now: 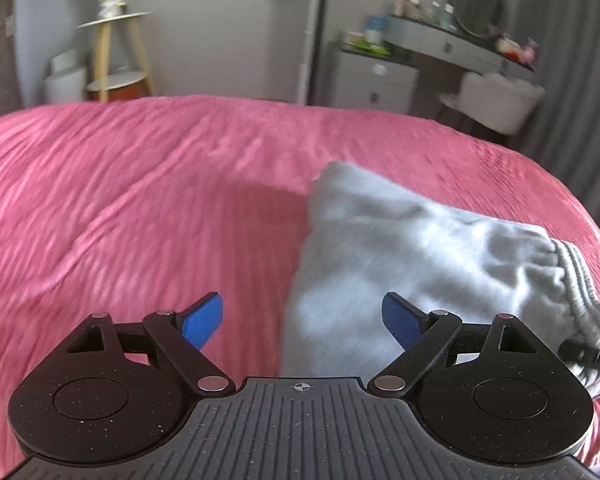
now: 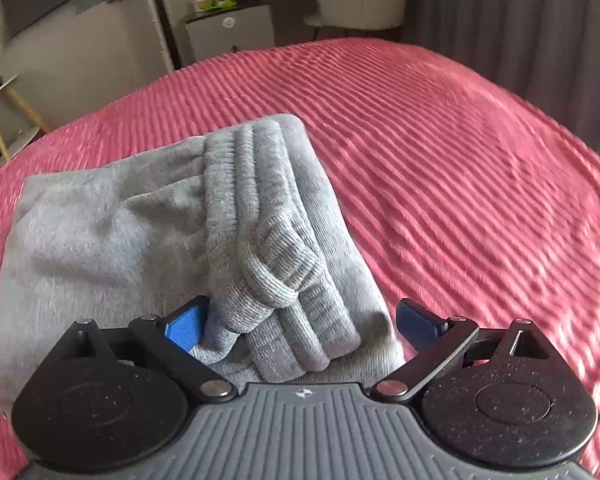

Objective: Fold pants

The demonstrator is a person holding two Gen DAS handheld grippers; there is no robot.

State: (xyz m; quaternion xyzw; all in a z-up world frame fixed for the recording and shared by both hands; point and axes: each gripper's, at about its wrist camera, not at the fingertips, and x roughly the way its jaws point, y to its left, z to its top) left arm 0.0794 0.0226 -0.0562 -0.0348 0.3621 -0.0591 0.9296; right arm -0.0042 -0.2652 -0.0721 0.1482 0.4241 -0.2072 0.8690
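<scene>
Grey pants (image 1: pixel 400 248) lie folded in a compact bundle on the pink bedspread (image 1: pixel 140 208). My left gripper (image 1: pixel 302 320) is open and empty, with its blue fingers above the bundle's left edge. In the right wrist view the pants (image 2: pixel 100 248) fill the lower left, with the ribbed waistband and cuffs (image 2: pixel 268 240) stacked on top. My right gripper (image 2: pixel 300 324) is open just above the ribbed end. Its left blue finger (image 2: pixel 186 330) is beside the ribbed fabric, and I cannot tell if it touches.
The pink ribbed bedspread (image 2: pixel 460 168) stretches on all sides of the bundle. Beyond the bed are a wooden stand (image 1: pixel 116 52), a white cabinet (image 1: pixel 376 80), a dressing table with a round mirror (image 1: pixel 476 4), a white chair (image 1: pixel 496 100) and grey curtains (image 2: pixel 520 8).
</scene>
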